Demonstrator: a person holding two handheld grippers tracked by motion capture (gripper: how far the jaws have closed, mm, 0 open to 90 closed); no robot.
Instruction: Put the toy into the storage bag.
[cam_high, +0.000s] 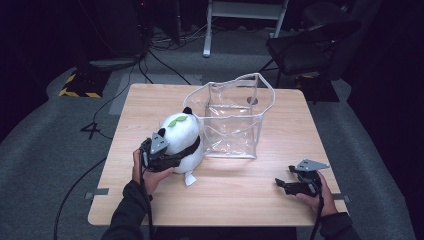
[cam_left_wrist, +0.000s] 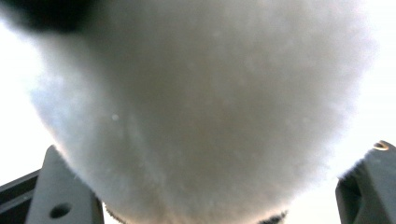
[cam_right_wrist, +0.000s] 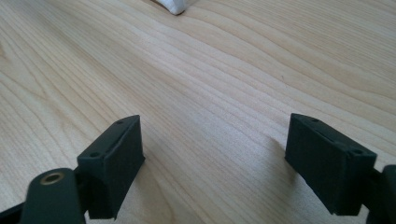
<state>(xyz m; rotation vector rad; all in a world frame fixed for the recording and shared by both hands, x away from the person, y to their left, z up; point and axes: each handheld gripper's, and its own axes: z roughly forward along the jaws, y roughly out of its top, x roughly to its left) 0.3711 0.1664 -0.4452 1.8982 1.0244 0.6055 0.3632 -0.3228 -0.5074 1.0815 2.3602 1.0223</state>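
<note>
A white panda plush (cam_high: 181, 136) with black ears and a green leaf on its head lies on the wooden table (cam_high: 240, 200), left of centre. My left gripper (cam_high: 184, 154) is shut on its near side. White fur (cam_left_wrist: 205, 102) bulges between the two jaws in the left gripper view. A clear plastic bag (cam_high: 232, 120) with a white rim stands open just right of the plush and touches it. My right gripper (cam_high: 284, 184) rests low near the front right edge, open, with bare wood between its fingers (cam_right_wrist: 112, 163).
A white tag or foot of the plush (cam_high: 190, 179) points toward the front edge, its tip also in the right gripper view (cam_right_wrist: 173, 5). Beyond the table stand a dark chair (cam_high: 310, 47), a white frame (cam_high: 245, 15) and floor cables (cam_high: 100, 112).
</note>
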